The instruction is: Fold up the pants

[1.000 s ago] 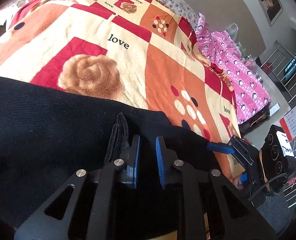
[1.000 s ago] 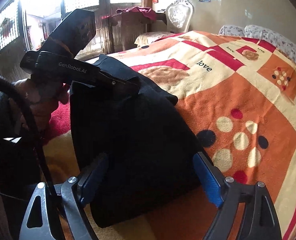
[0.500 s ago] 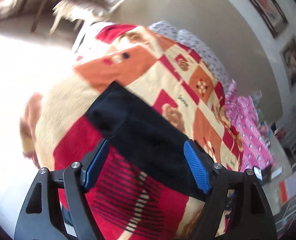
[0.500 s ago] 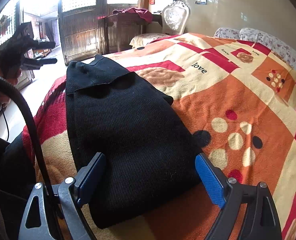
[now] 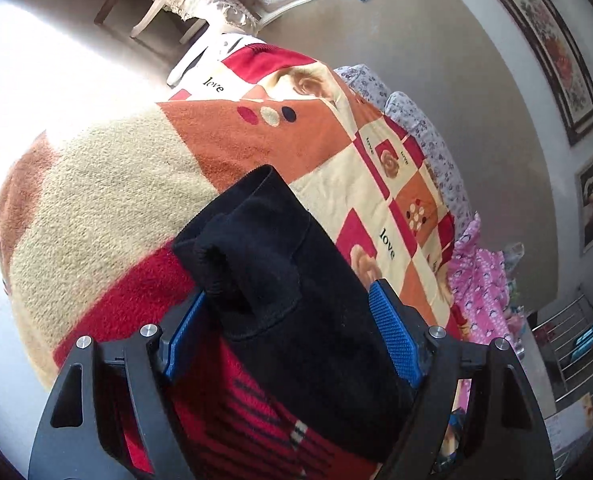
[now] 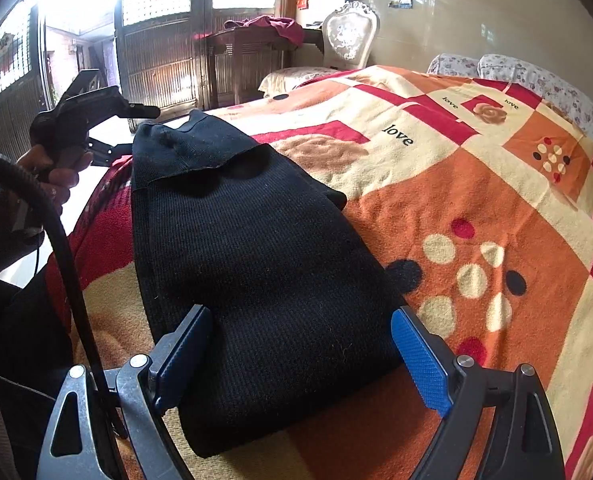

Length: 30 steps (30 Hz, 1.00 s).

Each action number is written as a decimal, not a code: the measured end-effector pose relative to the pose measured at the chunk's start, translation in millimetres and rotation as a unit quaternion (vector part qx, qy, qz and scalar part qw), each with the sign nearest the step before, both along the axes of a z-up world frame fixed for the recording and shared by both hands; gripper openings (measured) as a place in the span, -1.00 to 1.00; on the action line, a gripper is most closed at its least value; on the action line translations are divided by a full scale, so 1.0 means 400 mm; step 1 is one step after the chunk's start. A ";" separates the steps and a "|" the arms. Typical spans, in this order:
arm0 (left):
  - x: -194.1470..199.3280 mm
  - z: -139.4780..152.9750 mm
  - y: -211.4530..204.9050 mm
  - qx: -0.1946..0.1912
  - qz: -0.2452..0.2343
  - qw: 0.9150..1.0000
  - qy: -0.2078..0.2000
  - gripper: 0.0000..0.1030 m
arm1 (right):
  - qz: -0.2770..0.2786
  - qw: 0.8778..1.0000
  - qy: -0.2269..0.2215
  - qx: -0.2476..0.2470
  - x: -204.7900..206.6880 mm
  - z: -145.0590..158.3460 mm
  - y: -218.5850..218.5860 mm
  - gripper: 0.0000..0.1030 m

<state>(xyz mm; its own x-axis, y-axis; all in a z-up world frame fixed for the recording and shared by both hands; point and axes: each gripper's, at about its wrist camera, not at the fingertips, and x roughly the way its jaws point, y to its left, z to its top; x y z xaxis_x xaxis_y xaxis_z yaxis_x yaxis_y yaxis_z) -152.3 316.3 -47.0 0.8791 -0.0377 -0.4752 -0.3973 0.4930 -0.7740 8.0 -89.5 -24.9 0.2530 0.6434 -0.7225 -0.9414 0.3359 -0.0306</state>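
Observation:
The black knit pants [image 6: 256,260] lie folded in a long strip on the bed blanket [image 6: 476,200]. The upper layer's end sits loosely bunched at the far end [image 5: 248,248]. In the right wrist view my right gripper [image 6: 300,360] is open, its blue pads wide on either side of the strip's near end without pressing it. My left gripper [image 5: 290,336] is open too and looks along the strip from its other end. In the right wrist view the left gripper [image 6: 134,128] hangs off the bed's far-left edge, apart from the cloth, with a person's hand [image 6: 56,176] holding it.
The patterned blanket covers the whole bed, and flowered pillows [image 6: 536,76] lie at its head. A pink quilt [image 5: 480,280] is heaped at one side. A white chair [image 6: 350,40] and a dark table with red cloth [image 6: 272,26] stand beyond. A black cable [image 6: 68,260] hangs near my right gripper.
My left gripper has opened, let go of the pants' edge, drawn back off the cloth toward the bed's edge and rolled. The right gripper has stayed put, open.

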 end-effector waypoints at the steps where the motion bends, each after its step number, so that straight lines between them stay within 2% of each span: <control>1: -0.001 -0.004 0.010 -0.014 0.000 1.000 -0.008 0.53 | 0.000 1.000 -0.001 0.000 0.000 0.000 -0.001 0.73; 7: -0.041 -0.021 0.020 -0.097 -0.011 0.994 -0.047 0.53 | 0.000 1.000 0.001 0.001 0.001 -0.001 0.000 0.74; 11: -0.017 -0.006 0.001 -0.072 -0.037 0.996 -0.041 0.53 | 0.000 1.000 0.001 0.001 0.002 -0.002 0.000 0.74; 14: -0.006 -0.007 0.017 -0.091 -0.025 0.995 -0.042 0.53 | 0.000 1.000 0.000 0.000 0.001 -0.002 0.000 0.74; 17: -0.001 0.001 -0.013 -0.060 -0.033 0.997 -0.032 0.53 | -0.002 1.000 0.000 0.001 0.001 -0.002 0.000 0.74; 19: 0.007 0.016 -0.036 -0.015 -0.044 0.999 -0.015 0.53 | -0.002 1.000 0.001 0.001 0.003 -0.003 0.000 0.74; 22: 0.009 0.024 -0.036 0.015 -0.025 1.000 0.008 0.49 | -0.002 1.000 0.000 0.001 0.003 -0.003 0.000 0.74; 24: 0.008 0.026 -0.051 0.041 -0.016 0.999 0.026 0.23 | -0.002 1.000 0.001 0.001 0.002 -0.003 0.000 0.74; 26: 0.006 0.030 -0.072 0.092 -0.003 0.994 0.053 -0.40 | -0.002 1.000 0.001 0.001 0.003 -0.004 0.000 0.74; 27: 0.000 0.029 -0.077 0.103 0.001 0.993 0.052 -0.43 | -0.002 1.000 0.001 0.001 0.002 -0.004 0.000 0.74; 29: -0.010 0.020 -0.080 0.109 0.009 0.993 0.044 -0.65 | -0.002 1.000 0.001 0.001 0.003 -0.004 0.000 0.74; 30: -0.013 0.018 -0.083 0.111 0.011 0.993 0.039 -0.67 | -0.002 1.000 0.001 0.001 0.002 -0.004 0.000 0.74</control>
